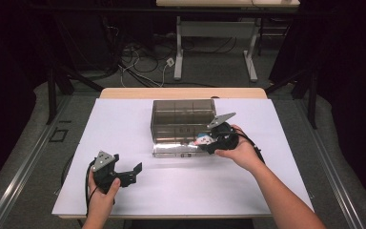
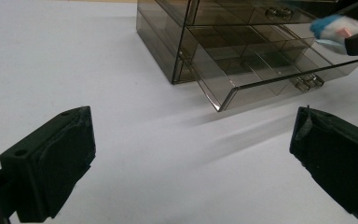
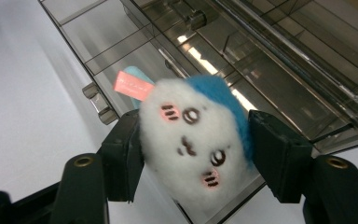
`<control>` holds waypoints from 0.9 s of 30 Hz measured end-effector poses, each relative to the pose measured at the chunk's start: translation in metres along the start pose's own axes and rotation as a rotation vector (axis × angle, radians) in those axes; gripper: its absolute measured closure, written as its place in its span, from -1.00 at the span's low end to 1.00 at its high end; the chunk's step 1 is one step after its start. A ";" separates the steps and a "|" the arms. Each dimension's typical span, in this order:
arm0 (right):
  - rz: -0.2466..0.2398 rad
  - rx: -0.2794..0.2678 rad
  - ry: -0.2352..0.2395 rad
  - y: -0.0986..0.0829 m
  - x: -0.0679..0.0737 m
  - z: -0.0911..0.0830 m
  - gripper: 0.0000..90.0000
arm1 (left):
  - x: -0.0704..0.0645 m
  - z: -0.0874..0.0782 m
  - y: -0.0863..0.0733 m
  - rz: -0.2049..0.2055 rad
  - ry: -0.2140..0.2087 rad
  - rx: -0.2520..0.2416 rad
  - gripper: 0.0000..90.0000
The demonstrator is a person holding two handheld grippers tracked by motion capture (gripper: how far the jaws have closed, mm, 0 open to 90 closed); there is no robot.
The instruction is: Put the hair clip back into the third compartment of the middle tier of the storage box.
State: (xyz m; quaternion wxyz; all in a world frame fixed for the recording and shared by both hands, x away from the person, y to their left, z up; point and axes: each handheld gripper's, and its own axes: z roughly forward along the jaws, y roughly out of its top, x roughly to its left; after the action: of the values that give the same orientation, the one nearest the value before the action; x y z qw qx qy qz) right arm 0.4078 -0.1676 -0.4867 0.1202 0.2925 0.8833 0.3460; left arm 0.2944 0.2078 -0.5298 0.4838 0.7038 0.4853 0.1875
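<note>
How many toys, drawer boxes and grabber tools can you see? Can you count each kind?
Plush toys: 1
Clear drawer boxes: 1
Grippers: 2, left gripper and right gripper
Total: 4

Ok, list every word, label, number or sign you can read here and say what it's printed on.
No text here can be read.
Pink tag on the plush toy held in the right gripper: it carries faint print, too blurred to read.
Smoky clear drawer box, its open drawer and the white table: no lettering visible.
Left gripper: no markings visible on its jaws.
</note>
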 end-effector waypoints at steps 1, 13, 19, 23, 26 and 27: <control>0.008 -0.004 0.004 0.000 0.000 0.001 -0.11 | 0.000 0.000 0.000 0.000 0.000 0.000 -0.99; 0.025 0.015 0.010 -0.002 -0.002 0.005 -0.11 | 0.000 0.000 0.000 -0.001 0.001 0.000 -0.99; 0.022 0.026 0.001 -0.004 -0.004 0.006 -0.18 | 0.000 0.000 0.000 0.001 0.001 0.001 -0.99; 0.046 0.032 0.006 -0.004 -0.006 0.005 -0.29 | 0.000 0.000 0.000 0.001 0.001 0.003 -0.99; 0.045 0.007 -0.003 -0.004 -0.007 0.003 -0.30 | 0.000 0.000 0.000 0.002 0.001 0.003 -0.99; 0.053 -0.001 -0.003 -0.004 -0.006 0.002 -0.30 | 0.000 0.000 0.000 0.003 0.003 0.003 -0.99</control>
State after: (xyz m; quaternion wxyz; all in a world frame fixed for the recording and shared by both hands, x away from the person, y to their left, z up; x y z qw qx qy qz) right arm 0.4119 -0.1729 -0.4904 0.1125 0.3162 0.8749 0.3490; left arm 0.2943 0.2077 -0.5299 0.4819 0.7049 0.4852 0.1885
